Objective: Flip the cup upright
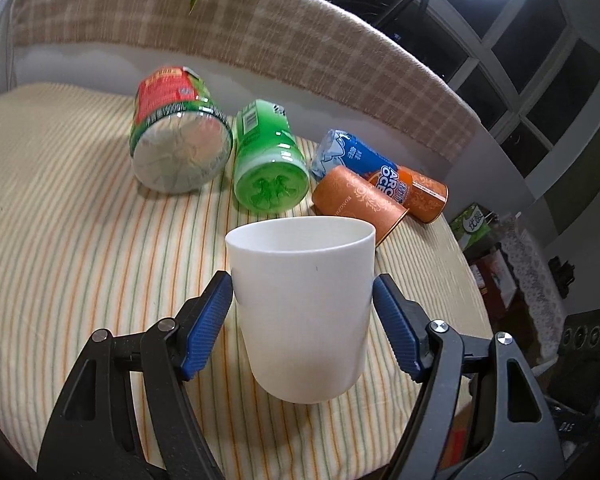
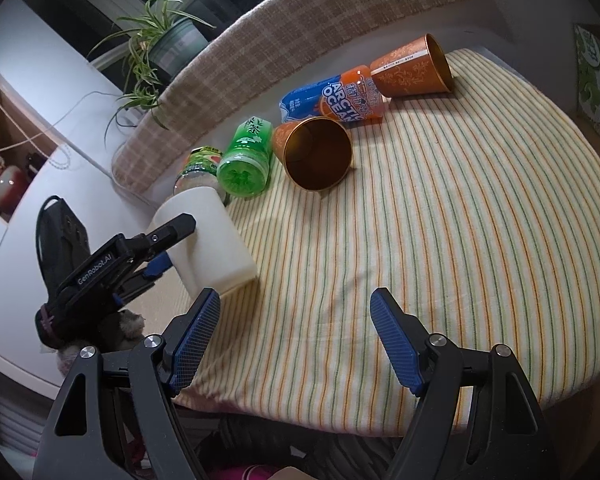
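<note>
The left gripper (image 1: pixel 303 300) is clamped on the white cup (image 1: pixel 302 304), one blue pad on each side, mouth up, held above the striped cloth (image 1: pixel 80 220) on the tabletop. The right gripper (image 2: pixel 296 312) hangs with its fingers apart, holding nothing. Behind lie bottles and two orange cups (image 2: pixel 316 152) on their sides

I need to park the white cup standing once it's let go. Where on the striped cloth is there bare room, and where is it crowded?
Free: the wide striped cloth in front of the right gripper, from the near table edge up to the fallen orange cup. Crowded: the back by the plaid cushion, where the green bottle, blue bottle and second orange cup lie. The left gripper flanks the white cup.
</note>
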Motion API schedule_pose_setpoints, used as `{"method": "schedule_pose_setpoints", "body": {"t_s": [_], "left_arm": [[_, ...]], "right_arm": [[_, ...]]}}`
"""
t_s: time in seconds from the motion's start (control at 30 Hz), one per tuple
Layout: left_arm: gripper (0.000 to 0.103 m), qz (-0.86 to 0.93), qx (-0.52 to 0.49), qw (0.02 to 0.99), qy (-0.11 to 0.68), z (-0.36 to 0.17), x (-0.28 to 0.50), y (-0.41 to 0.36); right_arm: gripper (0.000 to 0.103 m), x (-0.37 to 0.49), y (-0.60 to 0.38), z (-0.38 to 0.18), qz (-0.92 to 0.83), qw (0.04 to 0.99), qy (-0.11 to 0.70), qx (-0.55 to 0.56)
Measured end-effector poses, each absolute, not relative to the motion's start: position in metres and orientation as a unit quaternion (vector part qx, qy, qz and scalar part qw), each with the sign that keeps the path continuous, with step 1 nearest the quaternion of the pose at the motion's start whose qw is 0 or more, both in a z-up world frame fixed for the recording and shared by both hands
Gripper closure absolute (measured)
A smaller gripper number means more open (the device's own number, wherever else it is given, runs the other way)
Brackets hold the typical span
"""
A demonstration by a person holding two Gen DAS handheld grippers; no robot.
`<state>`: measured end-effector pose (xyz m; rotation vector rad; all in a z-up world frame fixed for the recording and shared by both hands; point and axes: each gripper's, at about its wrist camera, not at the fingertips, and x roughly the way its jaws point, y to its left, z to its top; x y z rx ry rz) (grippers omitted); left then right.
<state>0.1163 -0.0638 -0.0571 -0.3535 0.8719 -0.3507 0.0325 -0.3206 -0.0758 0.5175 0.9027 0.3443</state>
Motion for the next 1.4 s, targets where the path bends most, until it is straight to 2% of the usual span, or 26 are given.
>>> {"method": "schedule_pose_setpoints", "body": {"t_s": [0.67, 0.93, 1.4], "left_arm": [[0.029, -0.155, -0.047, 0.919, 0.361, -0.052, 0.105, -0.091], [0.029, -0.172, -0.049, 0.914, 0.365, -0.051, 0.097, -0.093], [0.023, -0.201, -0.079, 0.89, 0.402, -0.06, 0.092, -0.088]], "right_arm": [[0.026, 0.029, -0.319, -0.074, 0.159, 0.859, 0.426, 0.236], [0.026, 0.028, -0.317, -0.071, 0.161, 0.86, 0.424, 0.233], [0.026, 0.027, -0.311, -0.066, 0.163, 0.867, 0.416, 0.222]]}}
